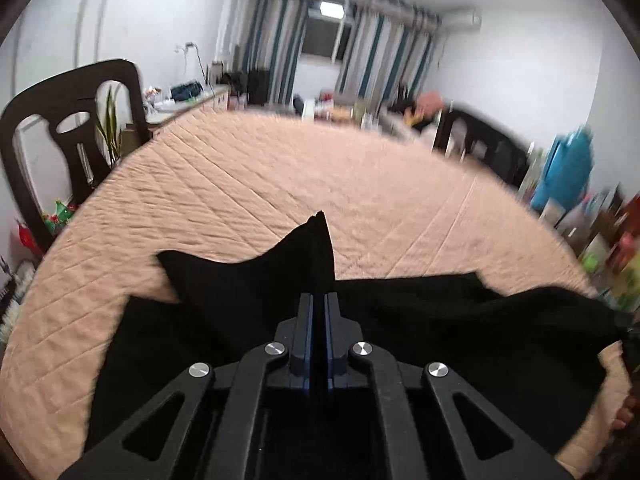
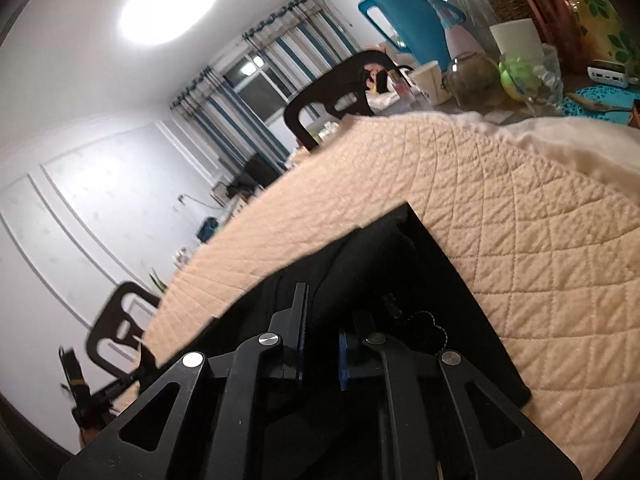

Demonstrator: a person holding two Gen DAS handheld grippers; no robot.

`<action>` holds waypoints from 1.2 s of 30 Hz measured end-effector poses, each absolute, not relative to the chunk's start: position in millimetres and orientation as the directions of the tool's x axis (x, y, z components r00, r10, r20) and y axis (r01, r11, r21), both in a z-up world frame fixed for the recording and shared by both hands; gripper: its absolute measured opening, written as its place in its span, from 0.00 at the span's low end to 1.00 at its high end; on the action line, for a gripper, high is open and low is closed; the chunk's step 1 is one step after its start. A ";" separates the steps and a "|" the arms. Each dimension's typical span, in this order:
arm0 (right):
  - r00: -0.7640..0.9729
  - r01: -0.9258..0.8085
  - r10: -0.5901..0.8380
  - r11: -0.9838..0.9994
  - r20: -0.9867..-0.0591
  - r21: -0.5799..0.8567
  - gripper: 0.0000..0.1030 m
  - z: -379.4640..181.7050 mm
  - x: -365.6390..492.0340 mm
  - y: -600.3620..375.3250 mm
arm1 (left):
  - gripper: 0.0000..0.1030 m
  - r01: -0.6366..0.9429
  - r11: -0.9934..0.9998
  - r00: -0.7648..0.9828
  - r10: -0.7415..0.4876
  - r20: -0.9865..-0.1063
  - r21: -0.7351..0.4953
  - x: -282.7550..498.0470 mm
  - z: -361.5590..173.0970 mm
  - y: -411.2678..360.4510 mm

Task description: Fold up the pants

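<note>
Left tool (image 1: 319,300), bottom centre of its frame, is clamped on a raised peak of the black pants (image 1: 240,312). Right tool (image 2: 320,332) has its jaws parted around a fold of the pants (image 2: 420,264), which lie low-centre on the quilted peach surface (image 2: 520,208).

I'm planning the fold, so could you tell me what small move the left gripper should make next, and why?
Probably carry the left gripper forward and lower it, laying the pinched fabric flat. Its jaws are shut on a raised peak of the black pants, the rest sagging onto the quilted cover. The right gripper has its jaws apart over the pants.
</note>
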State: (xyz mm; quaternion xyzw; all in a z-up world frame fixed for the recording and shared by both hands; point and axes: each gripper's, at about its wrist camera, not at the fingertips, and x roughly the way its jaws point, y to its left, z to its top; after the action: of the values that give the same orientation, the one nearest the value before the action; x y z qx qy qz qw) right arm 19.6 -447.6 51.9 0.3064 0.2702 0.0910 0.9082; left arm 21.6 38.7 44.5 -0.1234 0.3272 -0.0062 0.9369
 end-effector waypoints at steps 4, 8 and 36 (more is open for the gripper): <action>0.847 0.002 0.335 0.776 -0.414 0.631 0.11 59.9 -4.0 -457.4 | 0.06 -0.079 0.948 0.841 -0.103 -0.532 -0.308 -39.6 55.0 69.0; 0.817 0.073 0.318 0.770 -0.481 0.633 0.11 38.1 -11.1 -465.4 | 0.06 -0.125 0.920 0.828 -0.109 -0.549 -0.371 -64.1 28.8 98.9; 0.810 0.070 0.335 0.760 -0.482 0.646 0.11 39.1 -3.8 -472.3 | 0.05 -0.152 0.897 0.831 -0.112 -0.545 -0.416 -59.6 22.7 114.2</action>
State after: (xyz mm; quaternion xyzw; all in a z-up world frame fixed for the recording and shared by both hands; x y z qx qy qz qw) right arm -3.8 -472.3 39.1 0.3381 0.2991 0.0744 0.8892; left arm -59.6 114.2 22.7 -0.2269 0.2903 0.0109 0.9296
